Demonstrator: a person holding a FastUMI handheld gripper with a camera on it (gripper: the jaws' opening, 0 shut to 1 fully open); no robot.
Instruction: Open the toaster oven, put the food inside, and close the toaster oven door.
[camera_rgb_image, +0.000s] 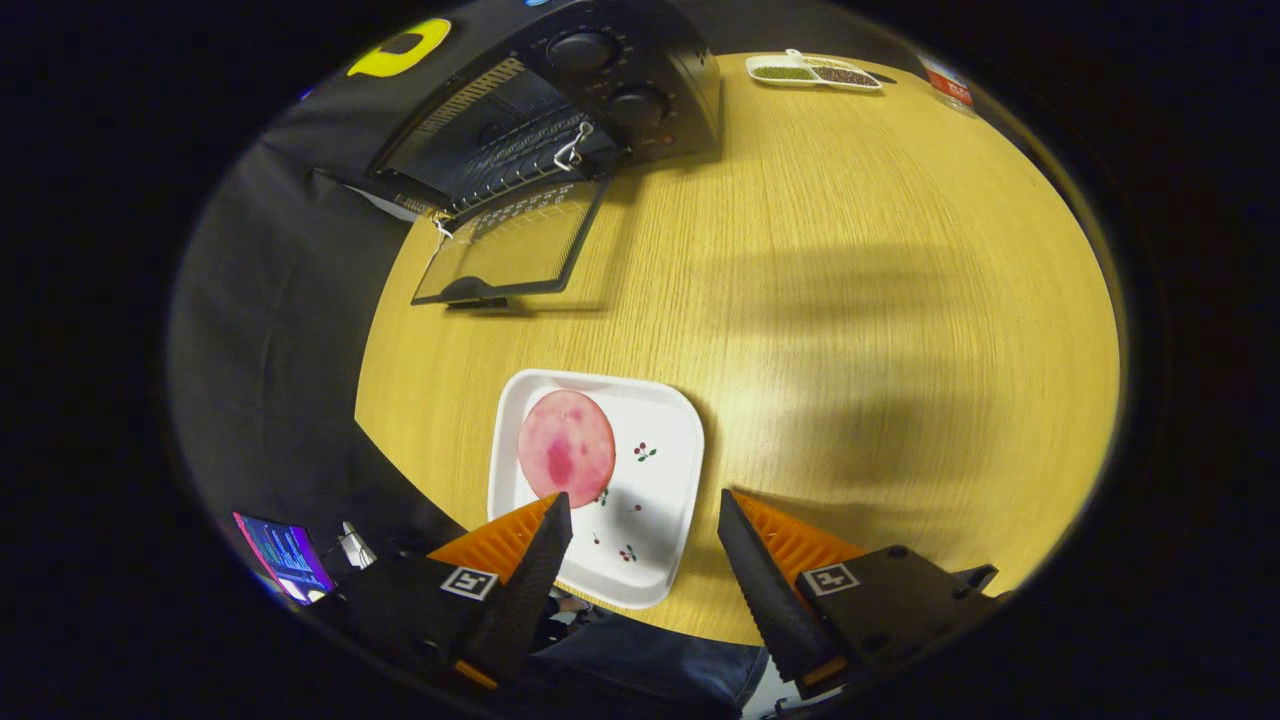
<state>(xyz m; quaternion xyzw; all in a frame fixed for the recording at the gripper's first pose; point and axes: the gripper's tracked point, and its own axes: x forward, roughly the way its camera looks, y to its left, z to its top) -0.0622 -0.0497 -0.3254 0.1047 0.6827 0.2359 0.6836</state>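
A black toaster oven (600, 95) stands at the far side of the round wooden table (850, 300), its glass door (510, 250) folded down flat and the wire rack inside showing. A round pink slice of food (566, 447) lies on a white square plate (650, 500) near the table's front edge. My gripper (645, 510) hovers open above the plate's near half, one finger beside the slice and the other past the plate's right rim. Nothing sits between the fingers.
A small white divided dish (815, 72) with dark and green contents sits at the table's far edge, a red-and-white packet (948, 88) beside it. A lit screen (285, 555) stands off the table. A person's trouser leg (650, 670) shows below the table edge.
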